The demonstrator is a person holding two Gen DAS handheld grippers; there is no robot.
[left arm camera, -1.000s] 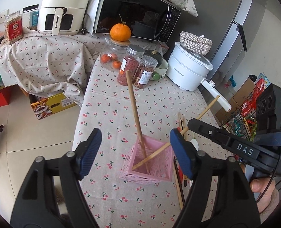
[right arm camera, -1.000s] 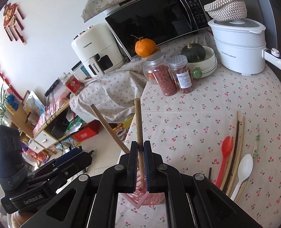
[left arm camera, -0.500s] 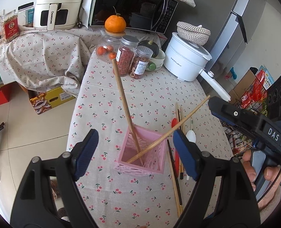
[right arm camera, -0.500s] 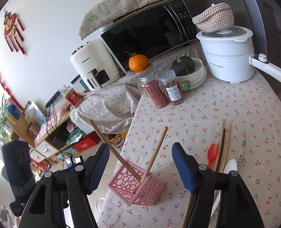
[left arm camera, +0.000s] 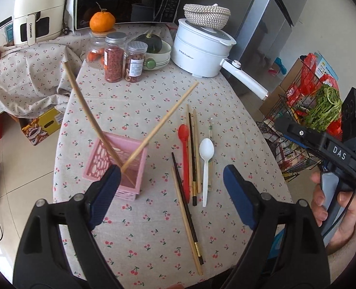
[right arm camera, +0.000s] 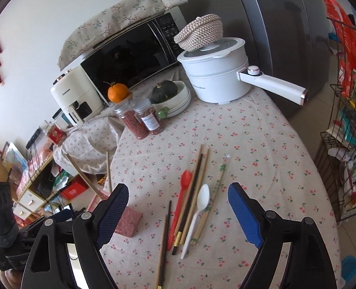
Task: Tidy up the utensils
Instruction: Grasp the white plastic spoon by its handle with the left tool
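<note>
A pink perforated basket (left arm camera: pixel 98 154) stands on the cherry-print tablecloth (left arm camera: pixel 139 226) with two wooden chopsticks (left arm camera: pixel 163 119) leaning crossed in it; it also shows in the right wrist view (right arm camera: pixel 127 220). To its right lie a red spoon (left arm camera: pixel 184 142), a white spoon (left arm camera: pixel 206 161), a dark chopstick (left arm camera: pixel 186 207) and several wooden chopsticks (left arm camera: pixel 196 149). My left gripper (left arm camera: pixel 170 195) is open and empty above the table's near part, between the basket and the loose utensils. My right gripper (right arm camera: pixel 178 213) is open and empty above the loose utensils (right arm camera: pixel 197 207).
At the table's far end stand two spice jars (left arm camera: pixel 114 57), a jar with an orange (left arm camera: pixel 102 21) on top, a bowl with a squash (left arm camera: pixel 151 44) and a white electric pot (left arm camera: pixel 202 48) with a long handle. A wire rack (left arm camera: pixel 305 110) stands on the right.
My right gripper opened and let go of the wooden chopstick, which now leans in the basket. It then swung right over the loose utensils. My left gripper also turned right.
</note>
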